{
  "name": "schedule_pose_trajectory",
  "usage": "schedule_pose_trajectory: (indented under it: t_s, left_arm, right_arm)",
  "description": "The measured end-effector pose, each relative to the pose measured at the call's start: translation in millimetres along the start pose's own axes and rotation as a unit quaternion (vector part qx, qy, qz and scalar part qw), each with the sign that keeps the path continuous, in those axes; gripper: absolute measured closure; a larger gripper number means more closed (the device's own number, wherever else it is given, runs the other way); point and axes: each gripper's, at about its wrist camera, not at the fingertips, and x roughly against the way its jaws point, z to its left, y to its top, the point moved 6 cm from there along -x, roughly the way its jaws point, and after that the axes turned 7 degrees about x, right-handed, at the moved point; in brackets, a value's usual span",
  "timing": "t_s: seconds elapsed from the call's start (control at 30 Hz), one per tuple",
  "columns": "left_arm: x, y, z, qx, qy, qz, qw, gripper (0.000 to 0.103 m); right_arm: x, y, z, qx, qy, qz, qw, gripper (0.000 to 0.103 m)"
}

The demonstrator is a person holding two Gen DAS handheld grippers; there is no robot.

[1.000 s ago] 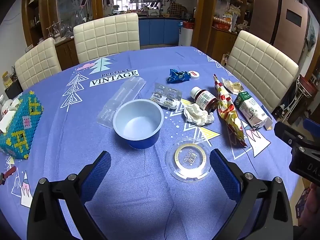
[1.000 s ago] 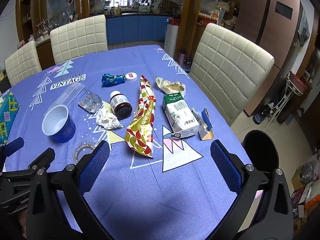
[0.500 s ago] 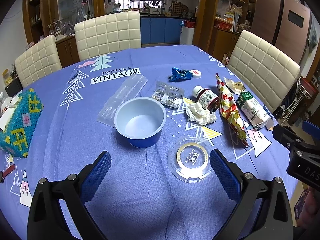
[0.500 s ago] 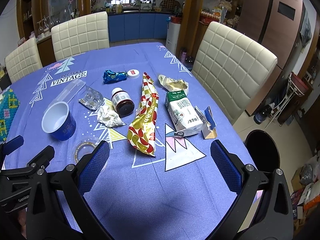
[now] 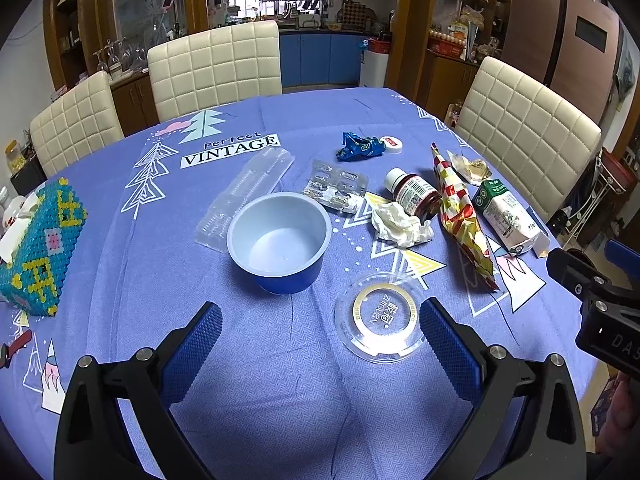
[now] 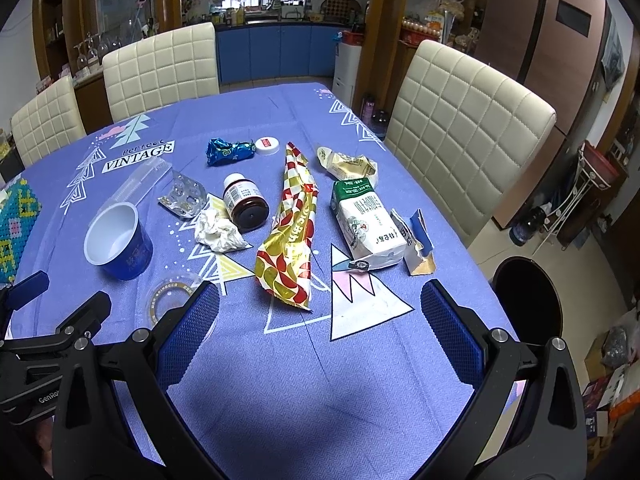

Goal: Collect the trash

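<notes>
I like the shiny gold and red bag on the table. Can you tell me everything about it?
The snack bag is a long, crinkly foil-looking wrapper with gold and red patches and white squares near its far end. It lies flat and crumpled on the blue tablecloth, narrow at the far tip and wider toward the camera. The brown bottle lies to its left and the milk carton to its right; whether they touch it is unclear. No tool holds it.

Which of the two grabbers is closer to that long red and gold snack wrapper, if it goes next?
Probably the right hand-held gripper. The red and gold snack wrapper lies straight ahead of its open jaws. From the left hand-held gripper it sits off to the right, beyond the clear plastic lid.
</notes>
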Motion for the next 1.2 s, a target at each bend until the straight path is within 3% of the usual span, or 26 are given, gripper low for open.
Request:
schedule_pose_trajectory:
  t_s: [1.2]
  left_arm:
    - [-11.1,-5.4,0.5,0.008,0.002,0.026,0.9996,0.006]
  right_arm:
    - [-11.0,-4.3,11.0,0.024,0.011,0.011,1.000,0.003]
